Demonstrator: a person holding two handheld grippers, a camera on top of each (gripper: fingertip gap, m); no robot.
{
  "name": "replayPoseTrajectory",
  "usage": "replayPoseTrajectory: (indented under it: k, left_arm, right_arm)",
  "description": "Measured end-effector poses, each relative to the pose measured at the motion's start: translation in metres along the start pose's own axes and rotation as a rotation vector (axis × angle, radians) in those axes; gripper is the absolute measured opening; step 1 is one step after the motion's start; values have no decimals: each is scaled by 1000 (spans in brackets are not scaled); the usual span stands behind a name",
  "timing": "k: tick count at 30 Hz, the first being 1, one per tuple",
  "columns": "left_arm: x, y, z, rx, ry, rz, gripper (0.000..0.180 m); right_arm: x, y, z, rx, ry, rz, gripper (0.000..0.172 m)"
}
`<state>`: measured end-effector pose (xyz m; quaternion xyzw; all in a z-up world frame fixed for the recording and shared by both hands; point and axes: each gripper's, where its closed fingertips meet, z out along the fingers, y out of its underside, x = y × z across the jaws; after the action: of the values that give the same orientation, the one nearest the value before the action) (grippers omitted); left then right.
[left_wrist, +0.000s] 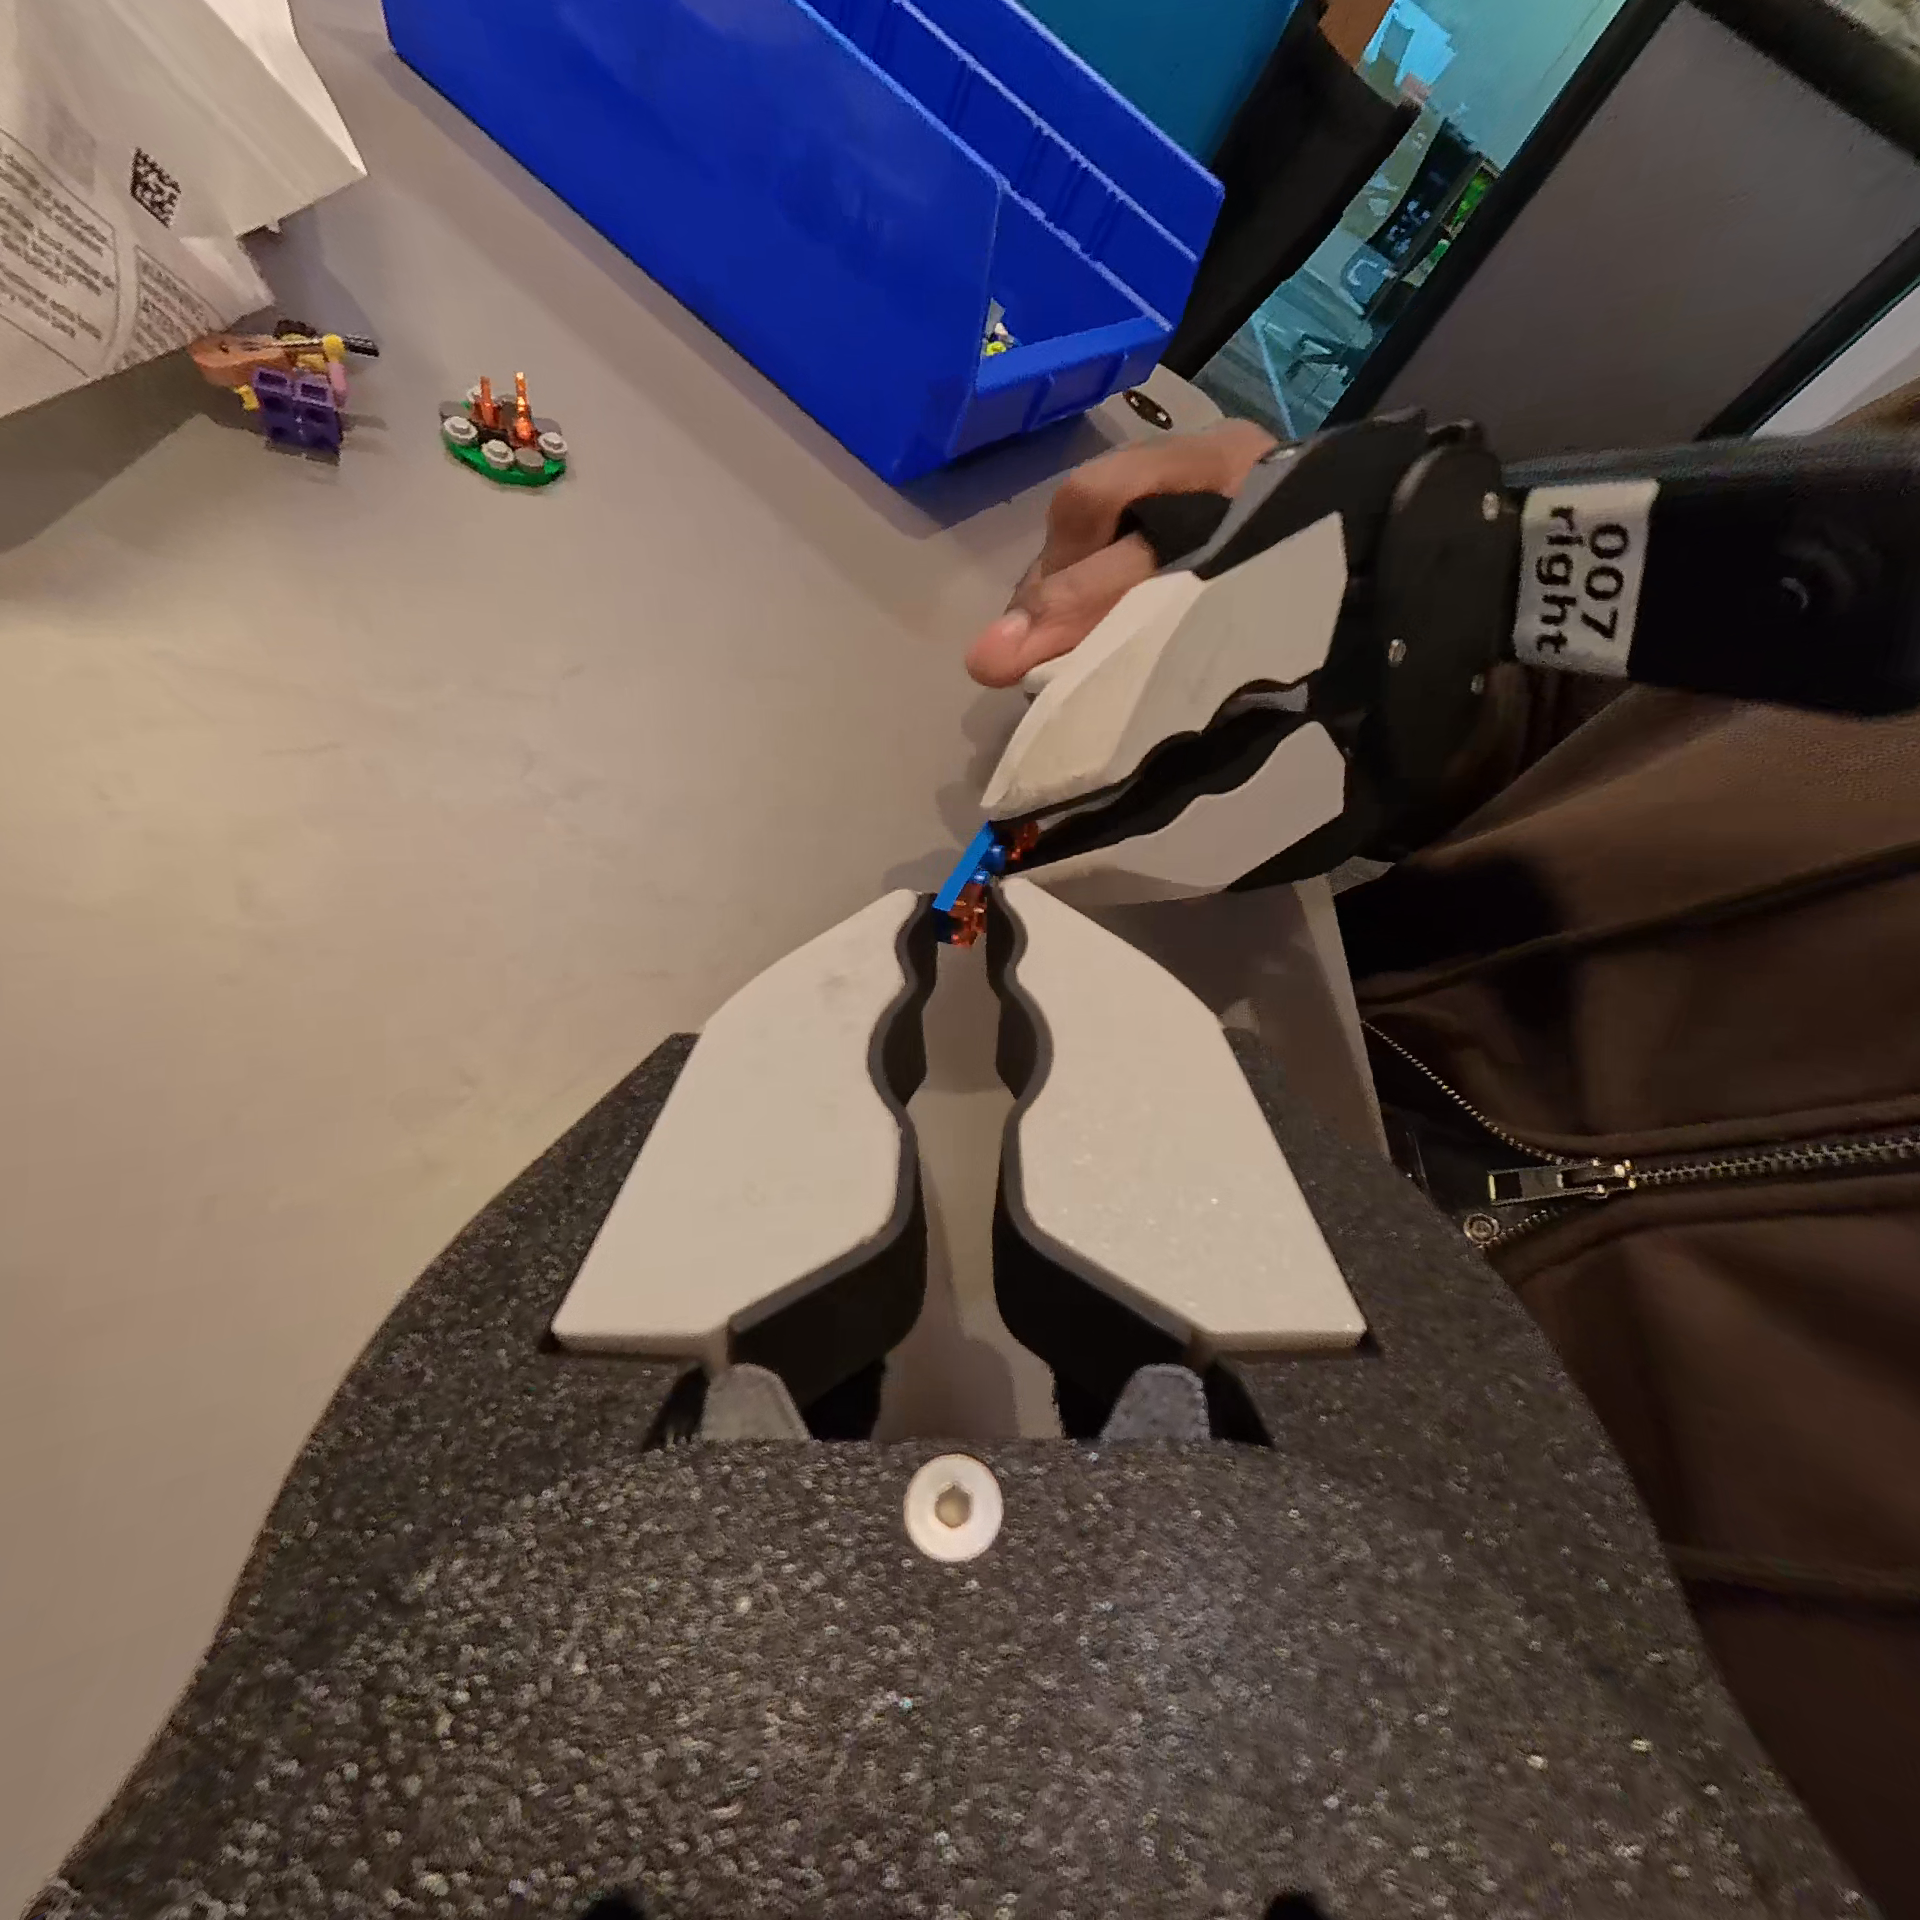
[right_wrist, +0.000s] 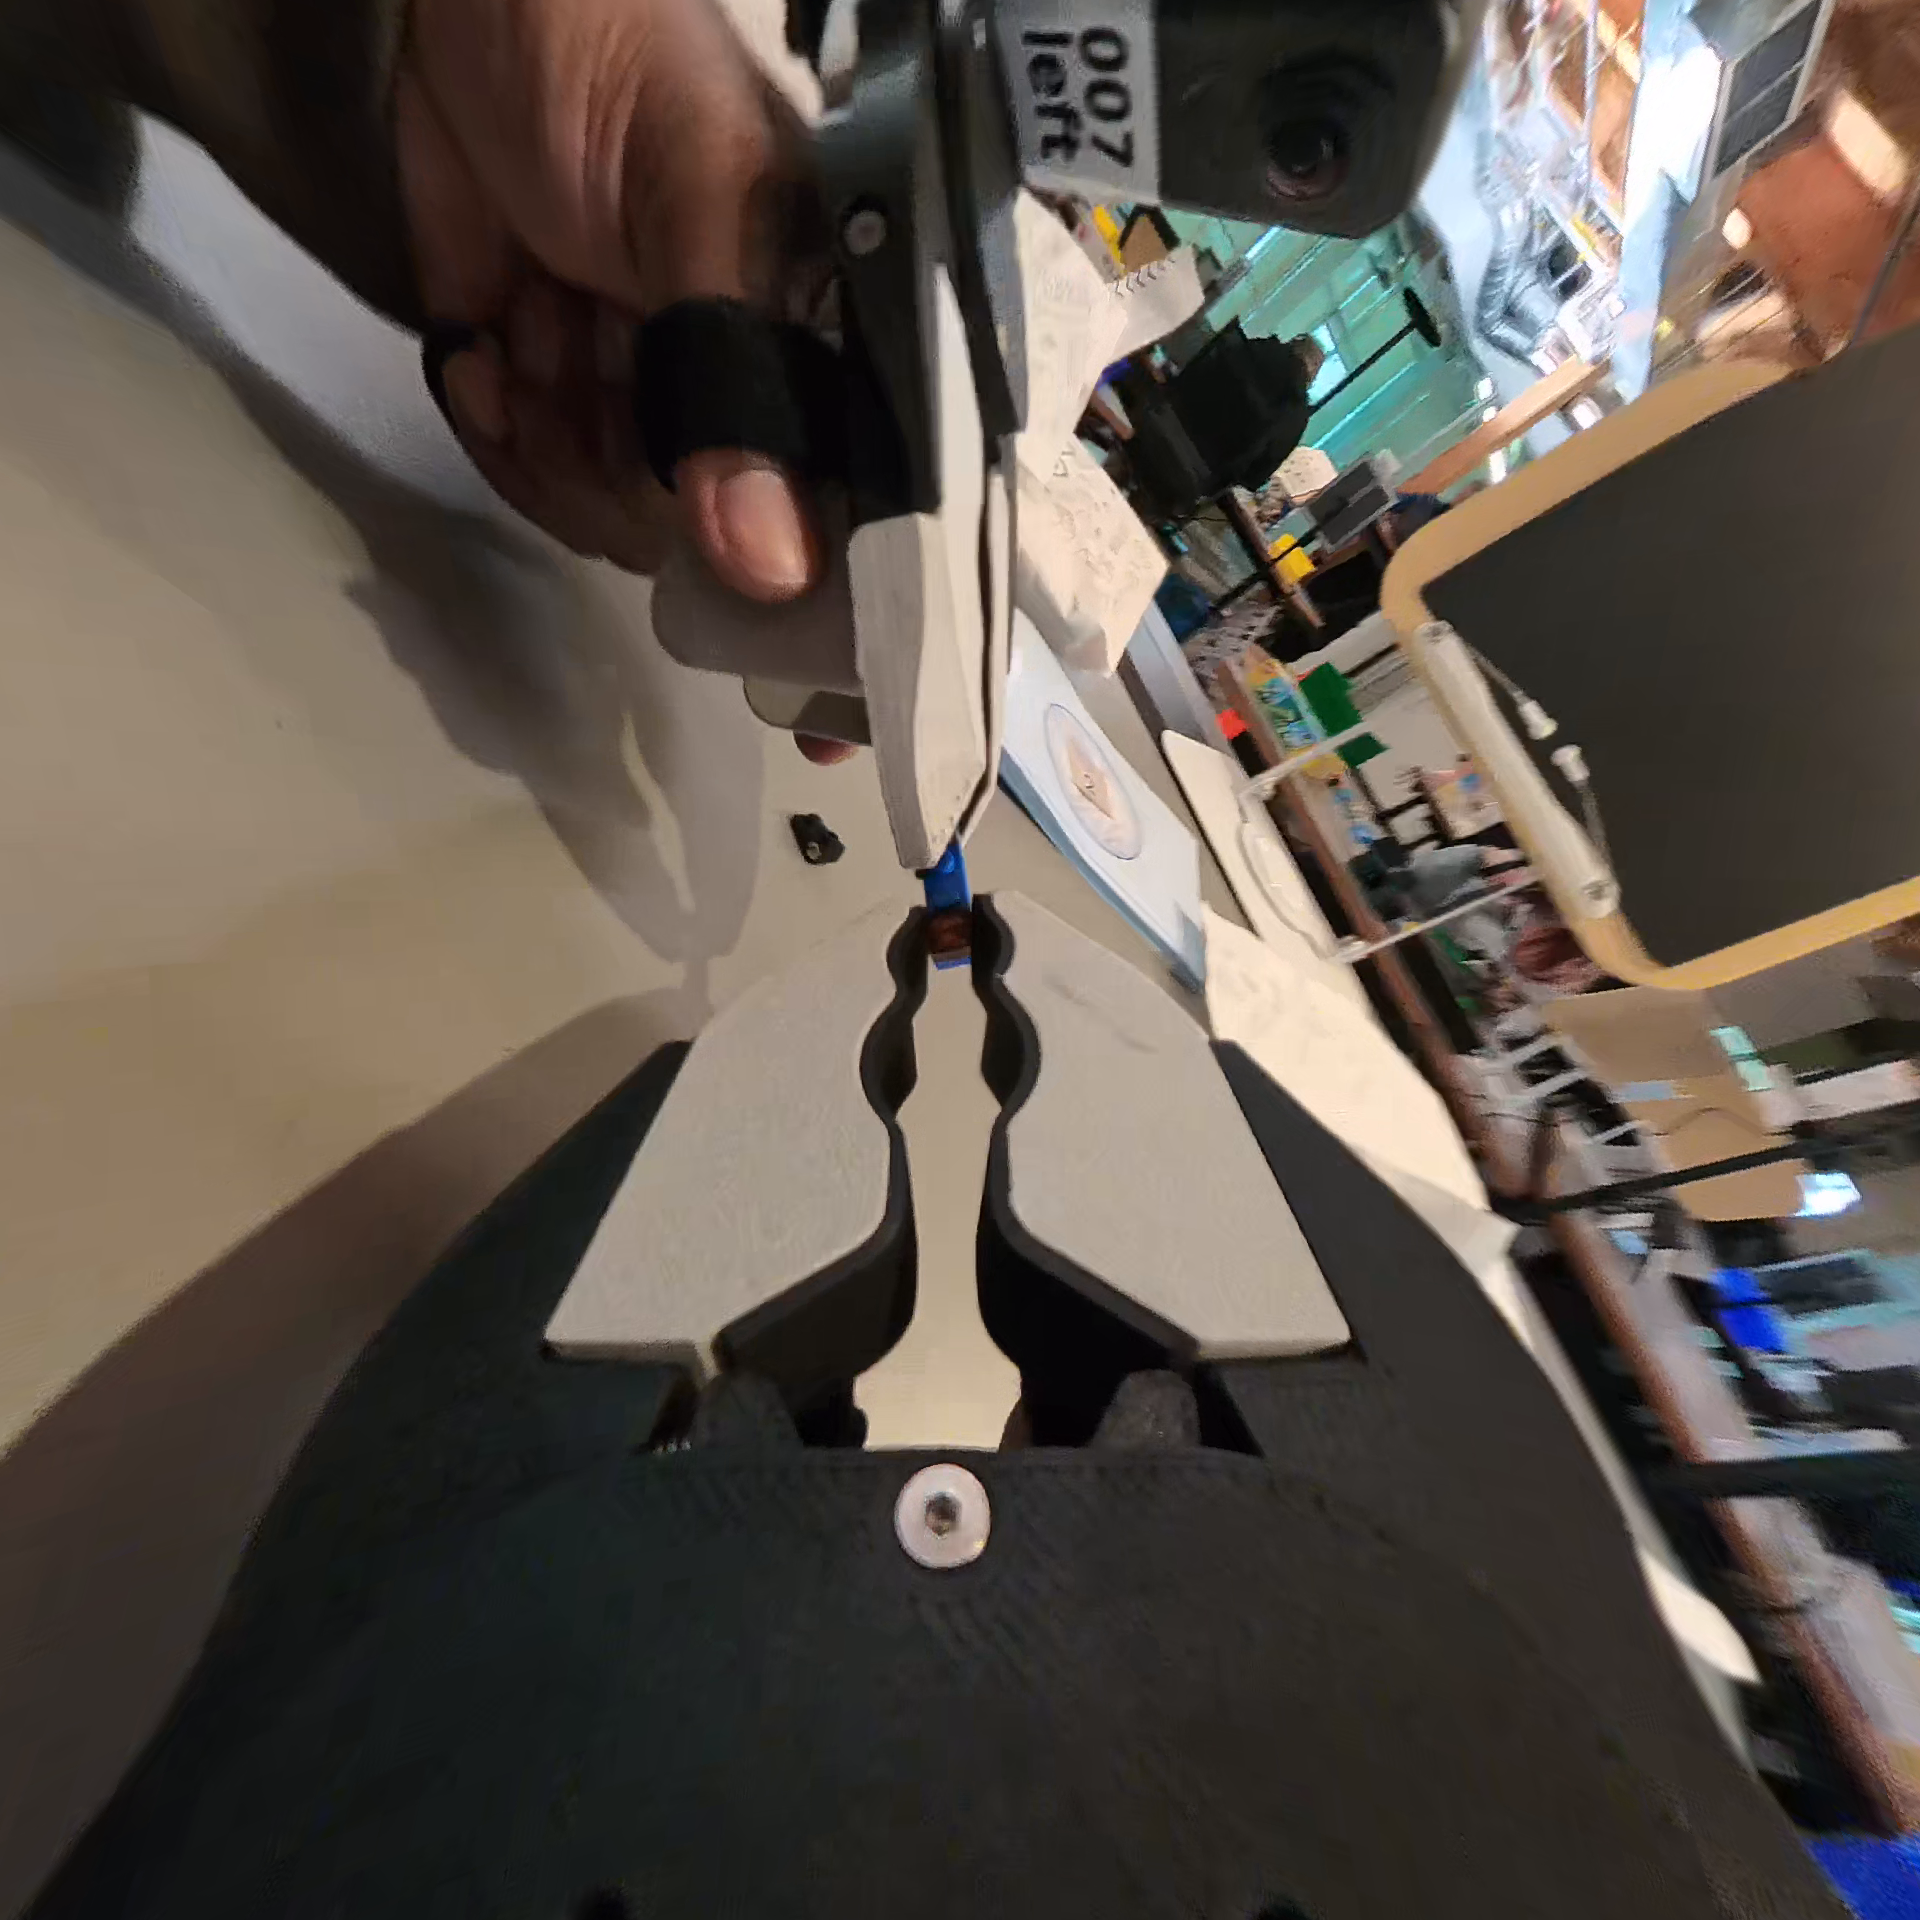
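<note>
**Two grippers, one tiny brick build between them**

So both tools are pinching the same little thing: a blue plate with orange bits (left_wrist: 964, 891) stuck on it; it hangs in the air above the grey table (left_wrist: 416, 831), near the table's front edge. The left gripper (left_wrist: 961, 920) has its tips pressed onto the lower end; the right gripper (left_wrist: 1006, 831) comes in from the side and nips the upper end, seen end-on in its own view (right_wrist: 943, 935).

Handling-wise I'd guess it's featherlight and stiff, hard plastic, a bit slippery against the pads; the clipped-on orange parts look like the weak spot, likely to pop off if twisted. Safest hold seems to be across the flat blue plate, not the studs.

Hard to make out: how many orange pieces there are, and exactly which faces the right pads touch; the fingertips cover most of it. Farther back sit a purple minifigure build (left_wrist: 296, 384), a green round build (left_wrist: 504, 436) and a blue bin (left_wrist: 831, 208), its contents mostly hidden.
</note>
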<state>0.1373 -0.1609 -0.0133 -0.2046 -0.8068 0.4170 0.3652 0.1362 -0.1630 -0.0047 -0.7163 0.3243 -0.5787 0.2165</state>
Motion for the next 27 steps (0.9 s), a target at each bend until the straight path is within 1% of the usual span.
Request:
replayPoseTrajectory:
  k: [3,6,7,8,9,10,11,15,18,21,24,25,27]
  left_arm:
    - [3,-1,0,8,30,-11,9]
    - [5,-1,1,2,26,6,9]
    - [-3,1,1,-15,-33,12,8]
    - [-20,9,-3,-64,-135,51,8]
    - [-25,11,-8,-65,-146,42,8]
    - [-21,5,-12,-8,-97,-3,8]
    - [-21,0,-16,23,-81,-28,8]
    - [-15,-1,-12,18,-63,-5,8]
    - [-11,1,-8,6,-40,-4,8]
    - [-6,-1,-6,19,-13,-14,9]
    - [-6,-2,-5,27,-5,-27,9]
    - [-5,-2,-5,31,0,-28,9]
    - [-3,-4,-4,44,10,-31,9]
  right_arm:
    - [0,-3,-3,47,-63,154,8]
    - [1,-4,-6,78,-112,266,8]
    - [1,-5,-7,97,-129,307,8]
    - [5,-11,-12,149,-143,367,8]
    - [13,-16,-19,202,-151,448,8]
    - [22,-14,-23,219,-147,518,8]
    - [28,-7,-26,210,-126,553,8]
    - [40,14,-43,121,-21,534,8]
    - [65,37,-67,10,122,544,8]
    - [111,64,-111,-91,342,534,8]
    - [159,104,-163,-244,579,525,8]
    - [169,120,-176,-301,624,545,10]
    - [171,142,-184,-387,615,614,26]
